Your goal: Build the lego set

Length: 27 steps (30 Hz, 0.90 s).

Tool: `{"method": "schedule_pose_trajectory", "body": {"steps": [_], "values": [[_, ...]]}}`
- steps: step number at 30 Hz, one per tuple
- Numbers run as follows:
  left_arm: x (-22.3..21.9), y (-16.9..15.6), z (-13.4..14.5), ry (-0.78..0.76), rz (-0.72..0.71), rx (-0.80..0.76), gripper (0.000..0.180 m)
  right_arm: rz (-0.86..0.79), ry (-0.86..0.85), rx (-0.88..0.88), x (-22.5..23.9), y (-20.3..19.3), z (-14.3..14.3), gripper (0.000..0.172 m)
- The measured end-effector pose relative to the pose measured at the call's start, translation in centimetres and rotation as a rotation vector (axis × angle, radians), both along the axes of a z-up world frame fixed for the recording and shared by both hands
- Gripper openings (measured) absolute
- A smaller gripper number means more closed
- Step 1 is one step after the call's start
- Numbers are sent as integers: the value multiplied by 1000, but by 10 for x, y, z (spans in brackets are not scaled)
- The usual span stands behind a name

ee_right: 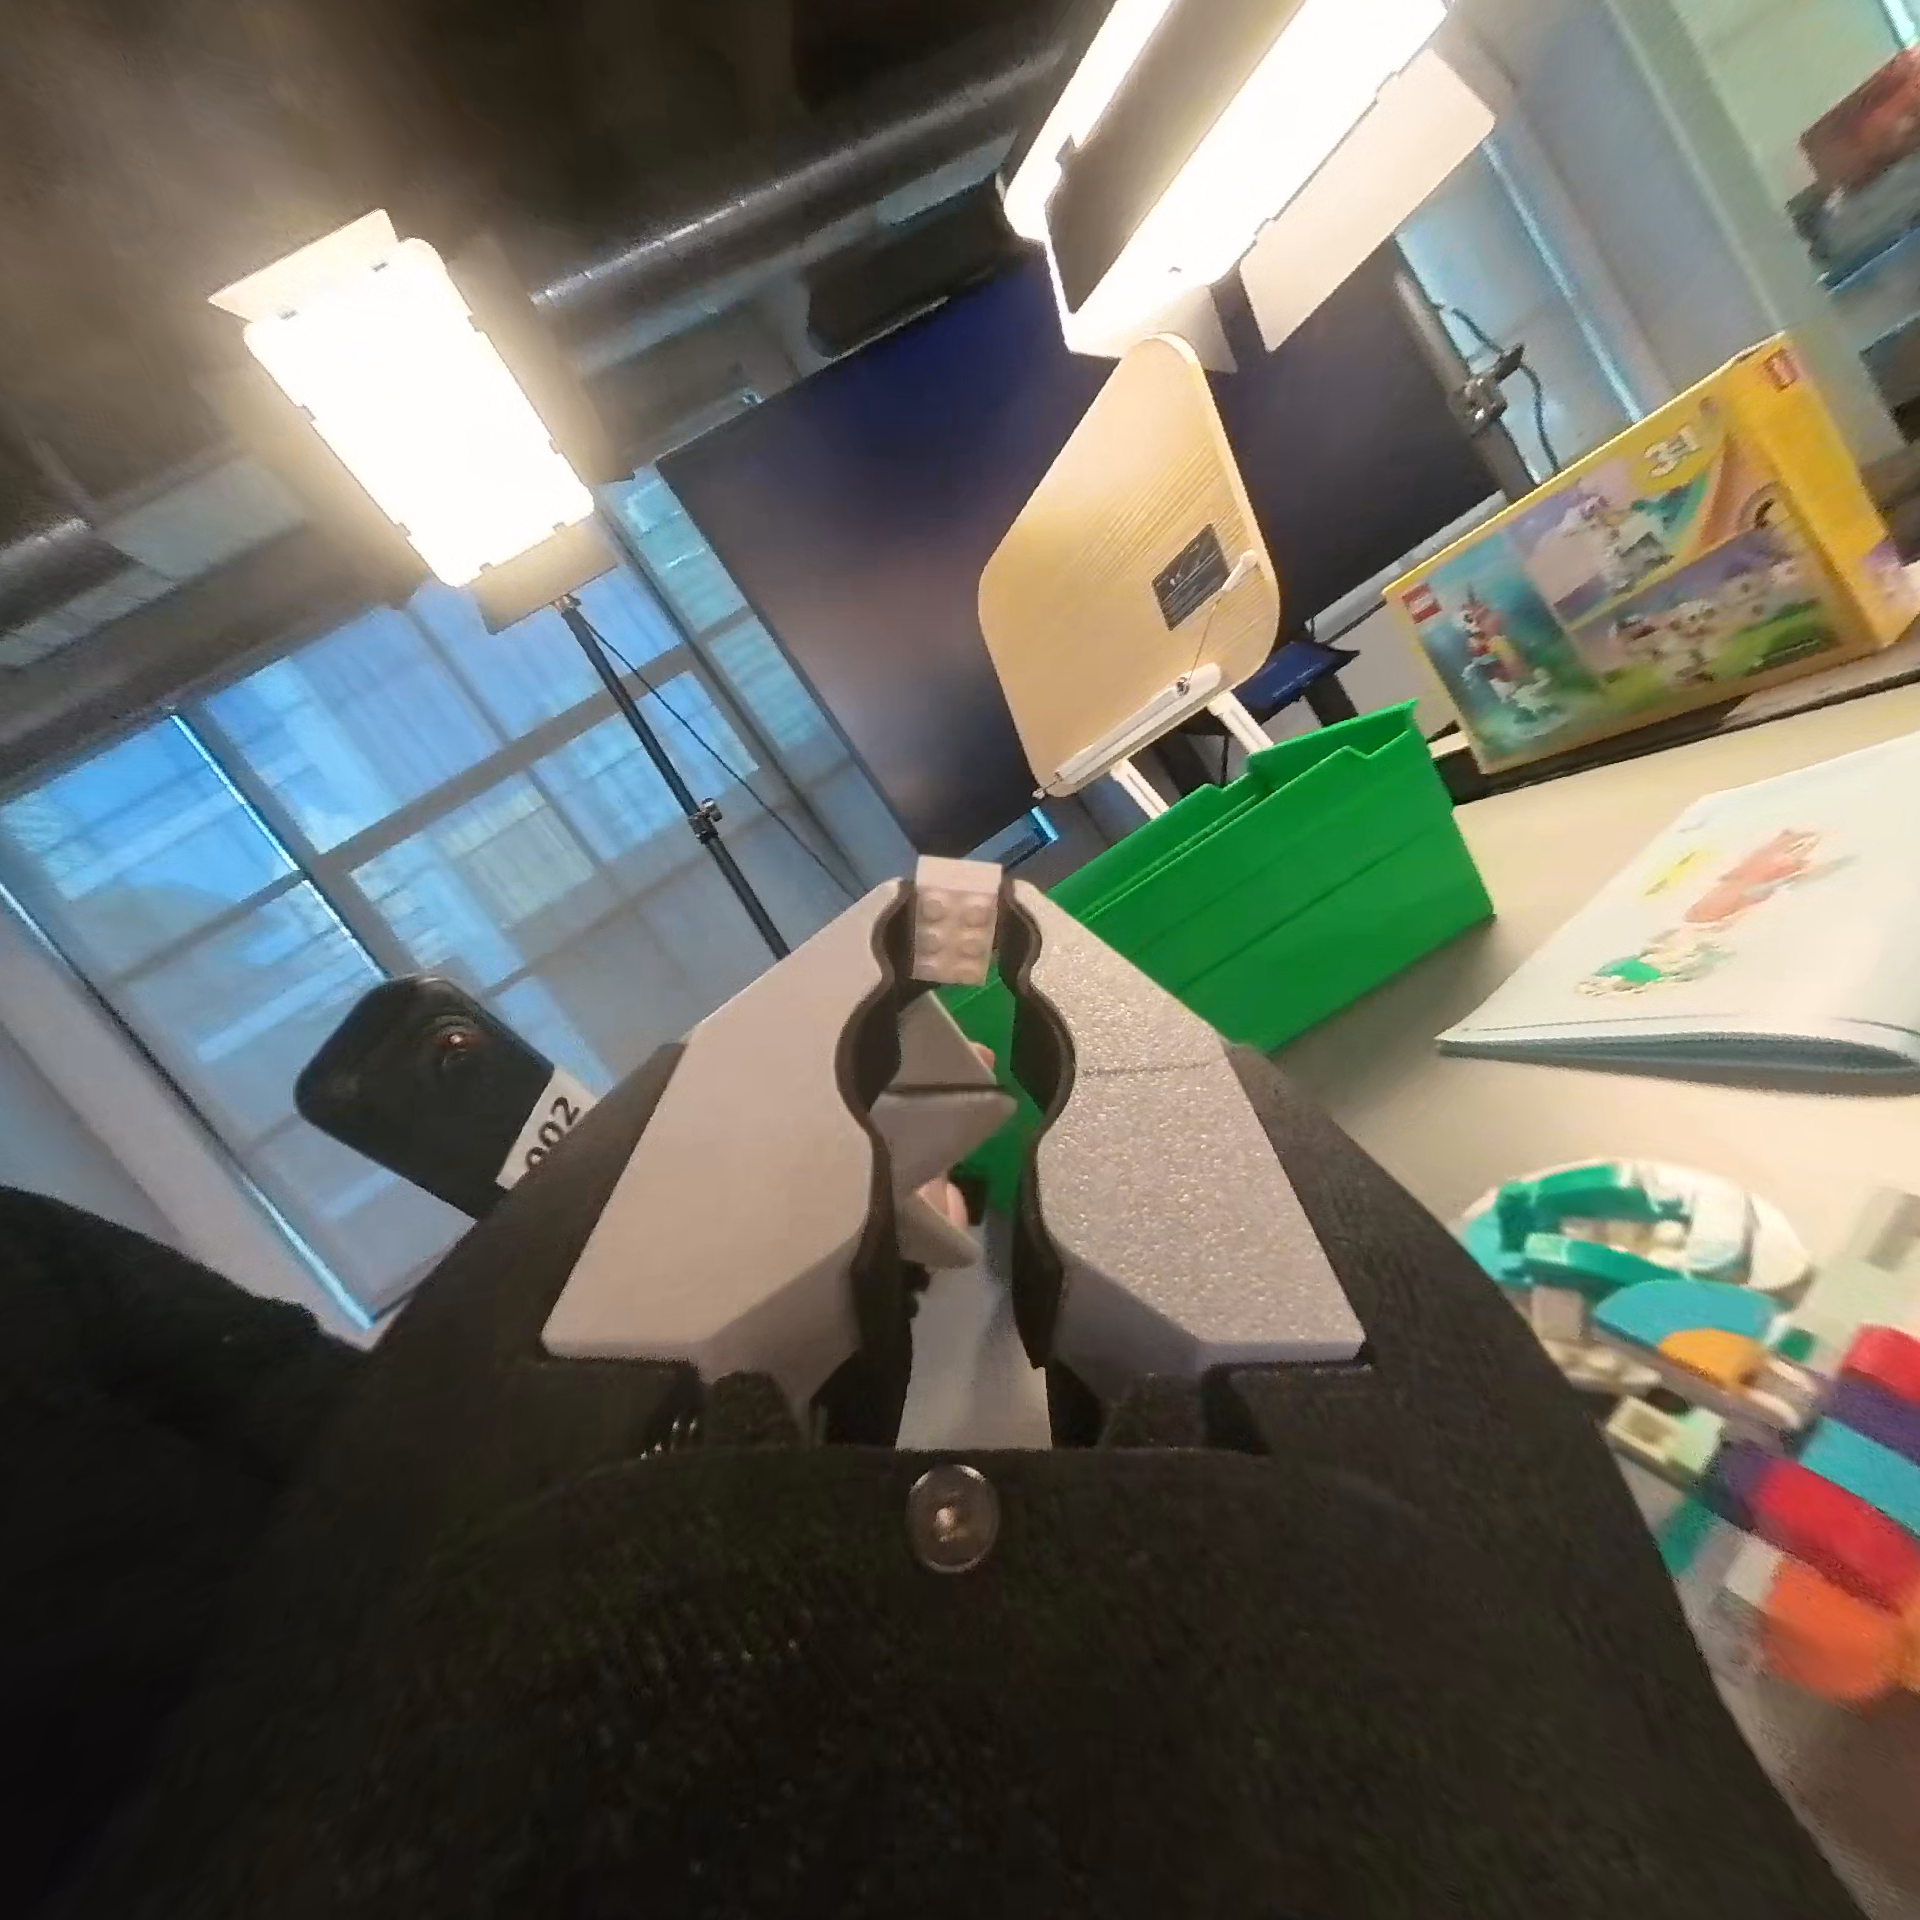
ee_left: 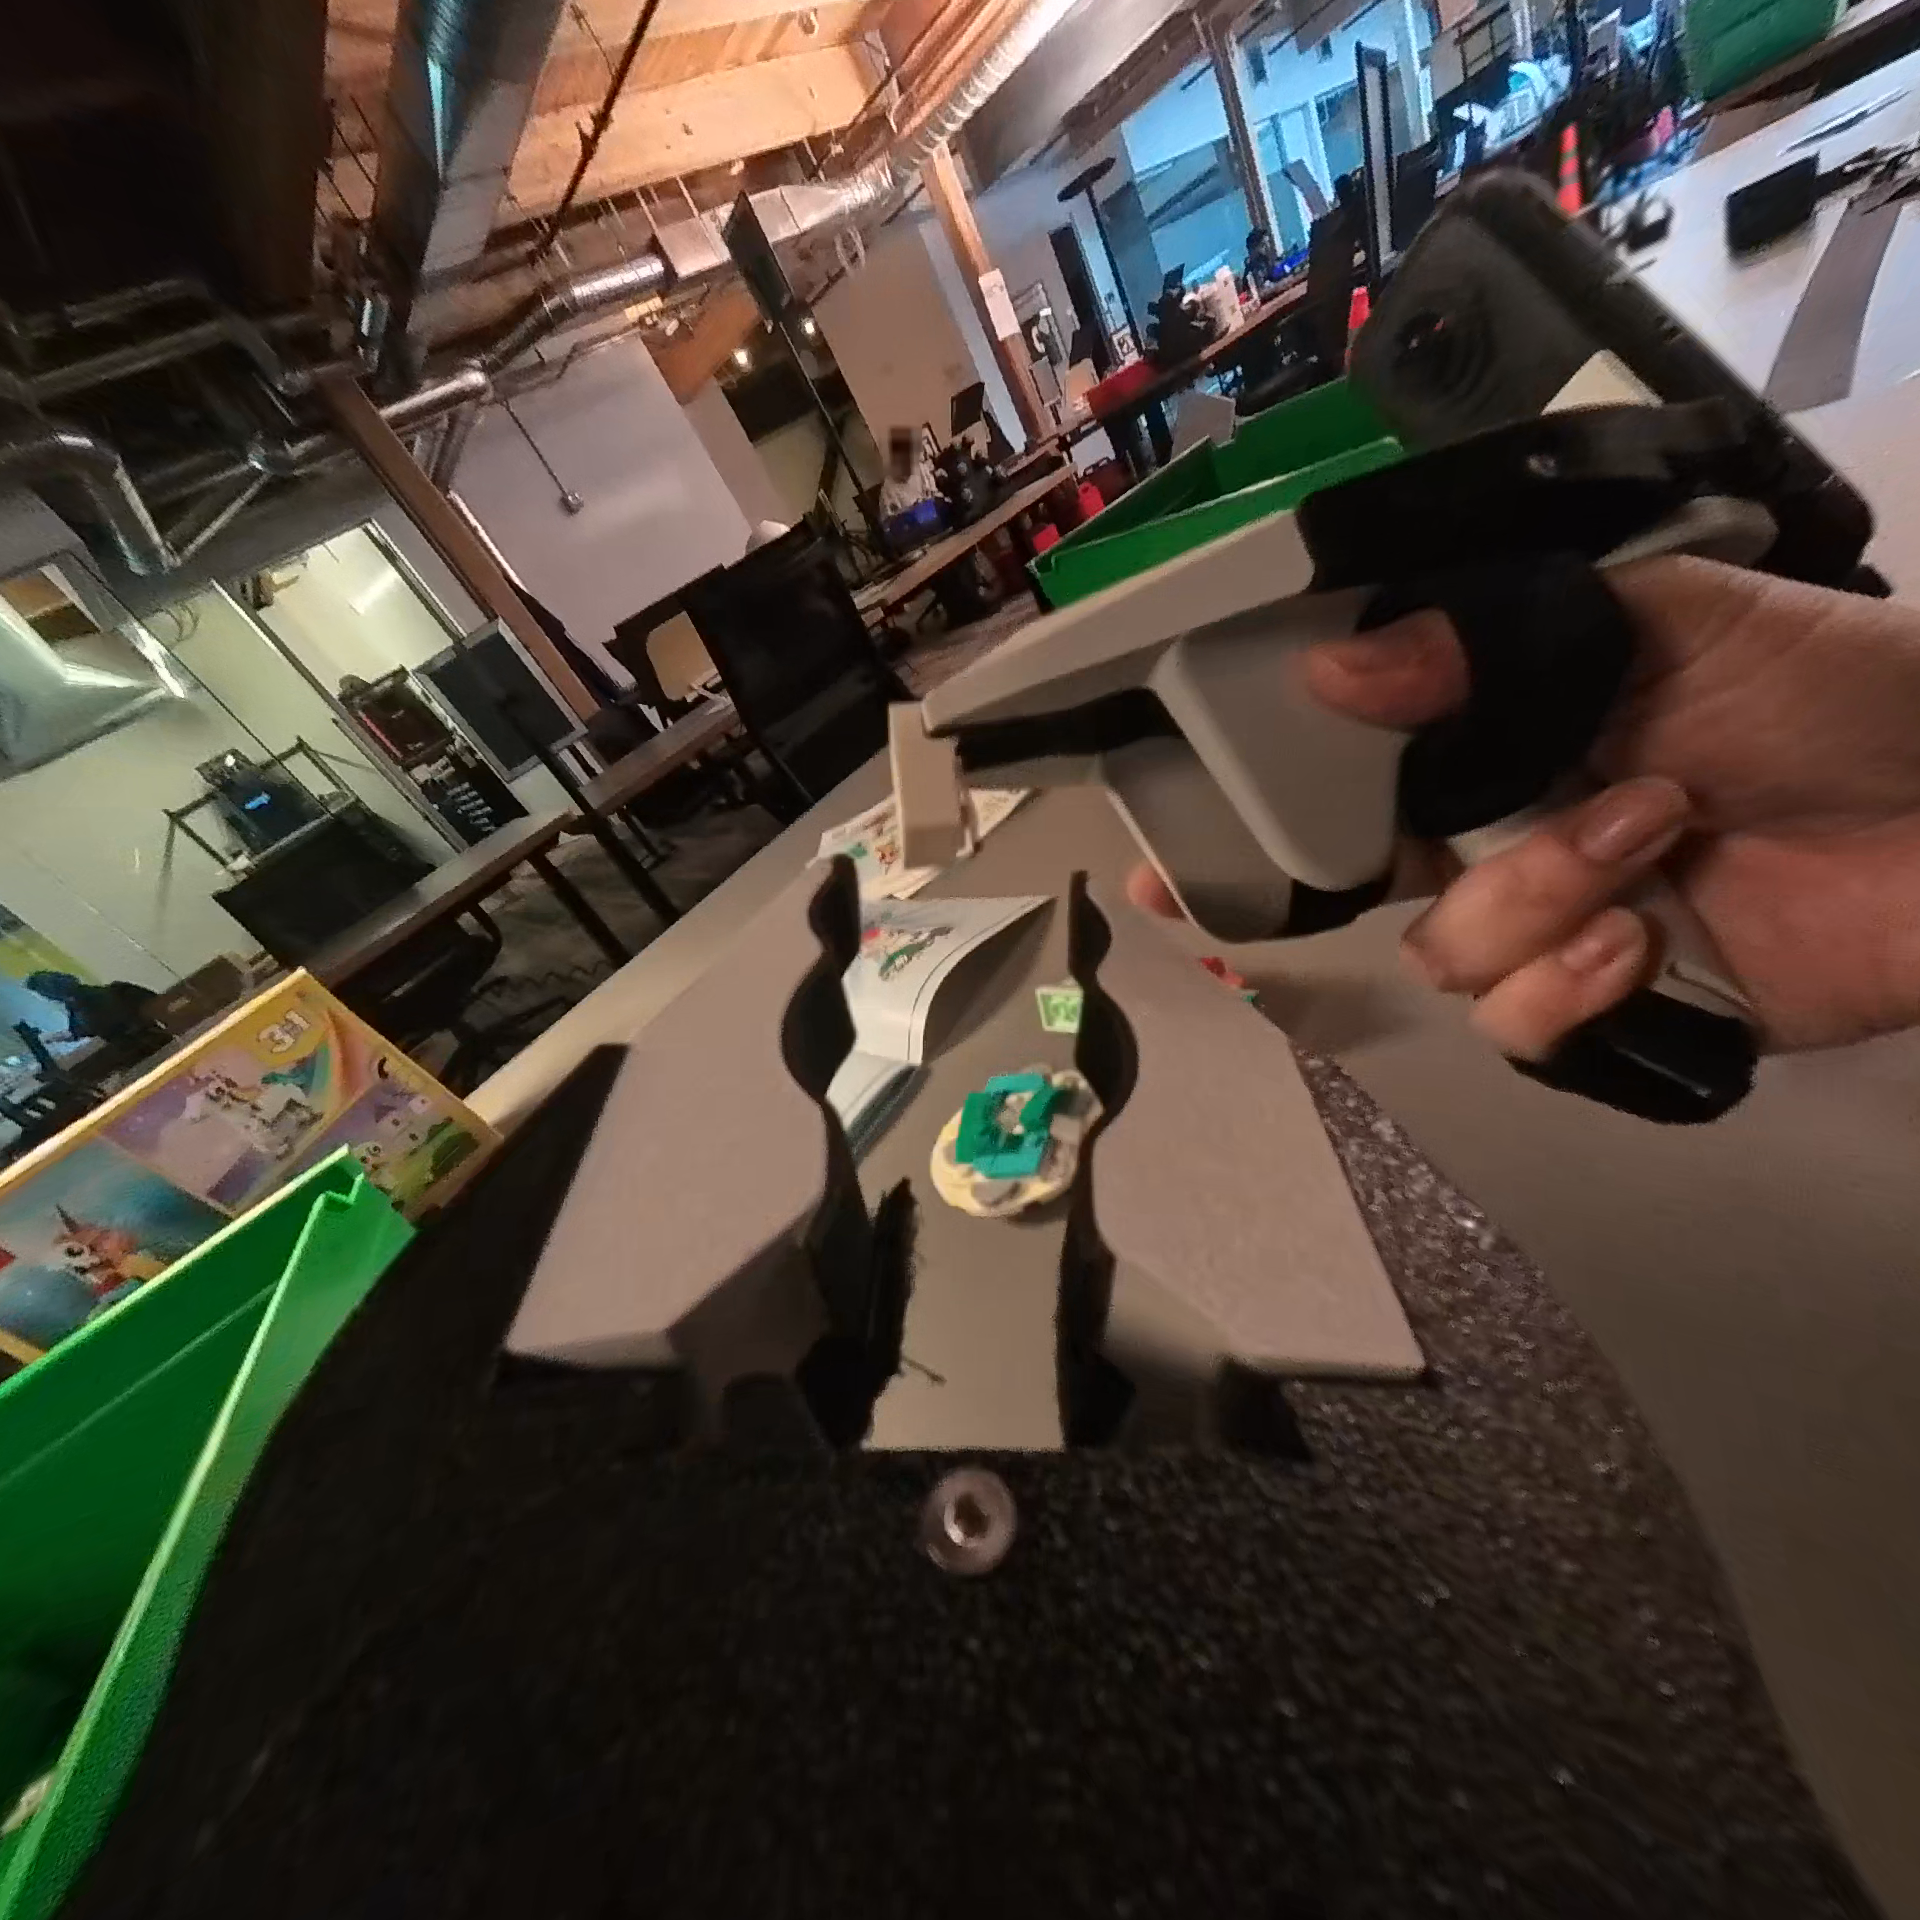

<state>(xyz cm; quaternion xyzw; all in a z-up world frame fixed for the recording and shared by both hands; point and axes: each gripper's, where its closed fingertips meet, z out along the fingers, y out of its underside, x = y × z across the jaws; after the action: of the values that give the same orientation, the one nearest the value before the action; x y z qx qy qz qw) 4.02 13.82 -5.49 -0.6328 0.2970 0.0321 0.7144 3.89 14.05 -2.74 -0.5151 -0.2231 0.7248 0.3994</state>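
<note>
Two grippers: your right fingers [ee_right: 961, 935] pinch a grey brick [ee_right: 954, 930], while your left fingers [ee_left: 951, 935] stand wide and bare just below it, over the bench [ee_left: 1558, 1299].

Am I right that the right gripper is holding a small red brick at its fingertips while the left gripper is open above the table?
Not quite: the brick in the right gripper is light grey, not red, as the right wrist view shows. The left gripper is indeed open above the table.

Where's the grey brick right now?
The grey brick is pinched at the right gripper tips, held in the air above the booklet, ahead of the open left gripper.
</note>
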Motion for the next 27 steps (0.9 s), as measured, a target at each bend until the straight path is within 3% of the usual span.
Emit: {"method": "schedule_pose_trajectory", "body": {"steps": [4, 6, 7, 10, 12, 16, 19, 23, 27], "values": [[-5, 1, 9, 37, 60, 75, 9, 55, 22, -37, -4, -5, -2, 13], [-9, 1, 7, 71, 78, 42, 9, 30, 7, 1, -6, -5, -4, 14], [-16, -1, 10, 81, 110, 45, 9, -4, 13, 25, -4, -2, -2, 24], [-69, -16, 29, 91, 290, 71, 9, -138, 26, 136, 12, 11, 10, 40], [-120, -27, 36, 30, 417, 9, 8, -324, -90, 275, 23, 28, 5, 40], [-210, -46, 26, -173, 573, -262, 9, -595, -265, 477, 34, 41, -2, 33], [-256, -54, -10, -201, 669, -503, 9, -671, -333, 589, 31, 39, -3, 27], [-273, -63, -65, -166, 675, -847, 9, -673, -374, 666, 24, 32, -7, 23], [-273, -67, -86, -172, 642, -1026, 10, -669, -392, 678, 22, 31, -10, 22]]}}
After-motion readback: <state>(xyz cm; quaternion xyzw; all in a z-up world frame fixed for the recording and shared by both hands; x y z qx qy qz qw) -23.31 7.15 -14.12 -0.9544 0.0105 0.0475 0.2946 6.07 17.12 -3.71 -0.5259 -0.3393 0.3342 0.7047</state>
